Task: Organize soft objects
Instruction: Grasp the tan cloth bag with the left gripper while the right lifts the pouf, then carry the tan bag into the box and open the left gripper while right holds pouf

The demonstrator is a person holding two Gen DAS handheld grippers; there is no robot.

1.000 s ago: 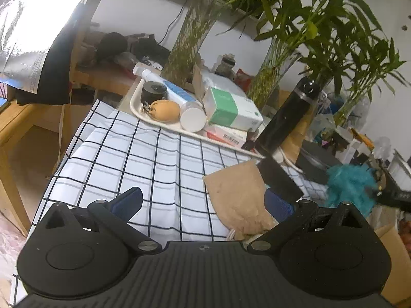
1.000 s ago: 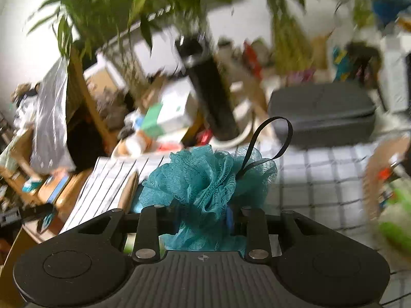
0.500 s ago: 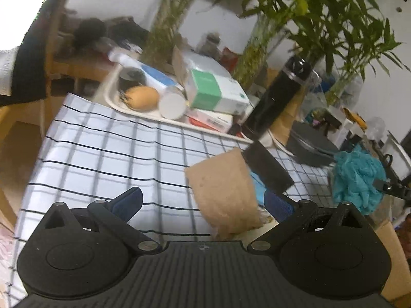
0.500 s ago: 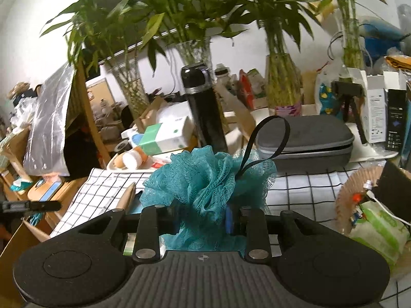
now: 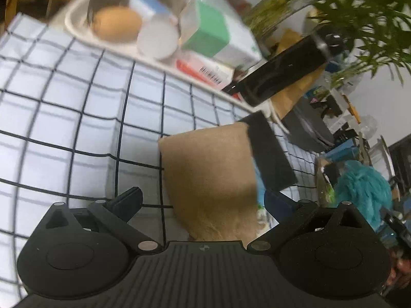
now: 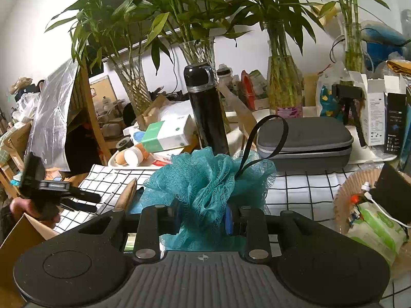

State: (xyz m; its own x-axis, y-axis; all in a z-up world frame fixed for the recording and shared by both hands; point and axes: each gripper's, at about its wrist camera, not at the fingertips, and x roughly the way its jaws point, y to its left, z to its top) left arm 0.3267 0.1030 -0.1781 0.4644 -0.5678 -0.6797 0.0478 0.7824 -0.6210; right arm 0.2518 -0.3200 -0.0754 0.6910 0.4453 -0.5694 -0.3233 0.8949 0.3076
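Observation:
My right gripper [image 6: 203,220] is shut on a teal mesh bath pouf [image 6: 208,187] with a black loop, held above the checked tablecloth [image 6: 303,187]. The pouf also shows at the right edge of the left wrist view [image 5: 364,190]. My left gripper [image 5: 203,200] is open and empty, low over the cloth [image 5: 77,128], its fingers on either side of a tan suede-like pouch [image 5: 210,174] that lies on the cloth with a black flap [image 5: 269,154] beside it. In the right wrist view the left gripper [image 6: 61,192] appears at the left.
A white tray [image 5: 74,28] at the back holds a round tan object, a white lid and boxes. A black flask [image 6: 205,107], glass vases of bamboo, a grey zip case [image 6: 305,141] and a paper bowl [image 6: 344,197] of packets stand around. A cardboard box [image 6: 20,231] is at the left.
My left gripper has dropped lower and closer to the tan pouch, tilting the view. My right gripper still holds the pouf and has steadied, moving slightly forward.

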